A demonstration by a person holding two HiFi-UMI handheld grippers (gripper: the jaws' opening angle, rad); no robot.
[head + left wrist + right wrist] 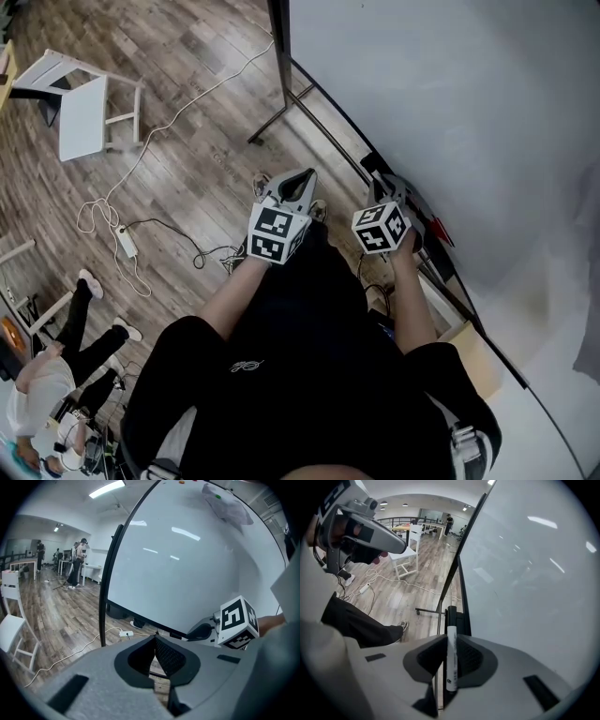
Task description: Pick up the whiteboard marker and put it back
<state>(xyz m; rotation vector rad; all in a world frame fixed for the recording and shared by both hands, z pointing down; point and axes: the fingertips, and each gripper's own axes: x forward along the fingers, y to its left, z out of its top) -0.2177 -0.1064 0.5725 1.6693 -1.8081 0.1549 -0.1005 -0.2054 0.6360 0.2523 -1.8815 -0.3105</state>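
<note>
A person in a black top [309, 375] stands nearest, seen from above, both forearms stretched forward with a tool in each hand. The right tool [449, 637] is clamped on the whiteboard marker [451, 663]. The marker's white barrel sits upright between the two dark pads. Its black cap pokes out past the tips, towards the dark frame at the lower edge of the whiteboard [525, 573]. From above, this tool points steeply down, close beside the board's bottom rail on the right of the scene. The left tool [154, 639] hangs just left of the right one. Its pads meet at the tips and nothing is between them. It tilts gently downwards towards the board.

The whiteboard, large and pale, fills the far right side. To the left lies a wood floor [187, 56]. A white cable [169, 122] snakes across it to a power strip [127, 242]. A white chair [84, 112] stands at the far left. A second person [56, 366] sits at the near left, legs out on the floor.
</note>
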